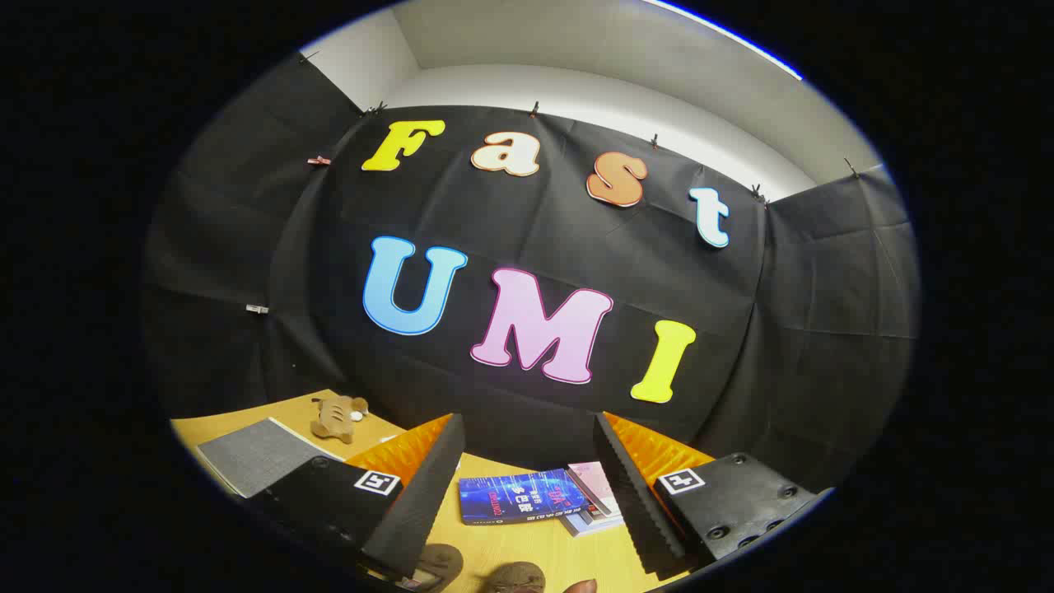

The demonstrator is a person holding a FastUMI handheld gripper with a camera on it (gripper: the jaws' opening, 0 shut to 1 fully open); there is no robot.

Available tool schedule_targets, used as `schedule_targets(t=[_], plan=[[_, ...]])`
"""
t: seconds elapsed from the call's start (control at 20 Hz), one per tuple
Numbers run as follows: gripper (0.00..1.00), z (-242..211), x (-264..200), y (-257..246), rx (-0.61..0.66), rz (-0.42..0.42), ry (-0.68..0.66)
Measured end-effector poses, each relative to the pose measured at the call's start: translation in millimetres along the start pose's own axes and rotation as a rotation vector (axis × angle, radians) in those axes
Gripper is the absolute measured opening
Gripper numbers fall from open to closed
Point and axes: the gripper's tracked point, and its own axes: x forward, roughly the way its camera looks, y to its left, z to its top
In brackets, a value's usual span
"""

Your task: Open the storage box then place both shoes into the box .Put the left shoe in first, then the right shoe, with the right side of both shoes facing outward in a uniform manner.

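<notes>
1. The first shoe (pixel 436 564), brown with a rounded end, lies flat on the wooden tabletop on the near side of the blue book (pixel 523 497). It is partly tucked behind the gripper's left finger, and little more than its tip is seen.
2. The second shoe (pixel 512 576), the same brown with a mottled top, lies just beside the first, also nearer than the blue book and apart from it. Whether either is a left or a right shoe cannot be told.
3. The gripper (pixel 528 417) hangs above both with its fingers spread wide and nothing between them, the blue book lying in the gap.
</notes>
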Motion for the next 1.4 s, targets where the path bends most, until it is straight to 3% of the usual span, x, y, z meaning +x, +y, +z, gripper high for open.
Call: schedule_targets(t=[1.0,1.25,1.4], plan=[[0.97,8,-20,16,-0.01,0.027,-0.003],[0.97,-18,-21,24,0.004,0.071,0.09],[0.97,-58,-26,31,0.0,0.101,0.212]])
